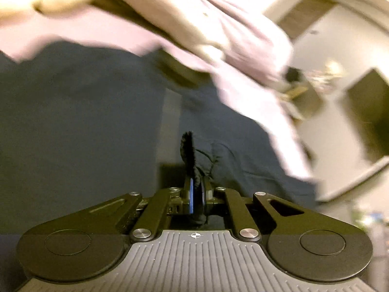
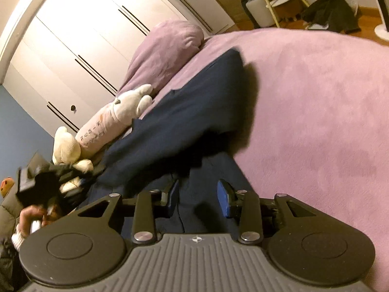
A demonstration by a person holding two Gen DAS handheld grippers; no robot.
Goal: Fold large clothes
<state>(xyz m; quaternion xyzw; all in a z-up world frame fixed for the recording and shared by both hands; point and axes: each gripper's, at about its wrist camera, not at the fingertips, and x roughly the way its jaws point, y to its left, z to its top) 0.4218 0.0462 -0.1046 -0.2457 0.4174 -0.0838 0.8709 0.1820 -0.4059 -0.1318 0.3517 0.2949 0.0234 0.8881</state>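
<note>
A large navy blue garment (image 2: 194,112) lies across the purple bed cover (image 2: 316,121), part of it lifted and blurred. My left gripper (image 1: 197,189) is shut on a dark edge of the navy garment (image 1: 85,112), which fills the left wrist view. My right gripper (image 2: 198,197) is open, its blue-padded fingers (image 2: 223,197) apart just above the near part of the garment, holding nothing. The left gripper also shows in the right wrist view (image 2: 43,182) at far left, blurred, in the person's hand.
A long plush toy (image 2: 114,121) and a purple pillow (image 2: 165,48) lie along the bed's far side by white wardrobe doors (image 2: 85,36). A stool (image 2: 284,7) and dark clothes (image 2: 333,12) are on the floor beyond the bed.
</note>
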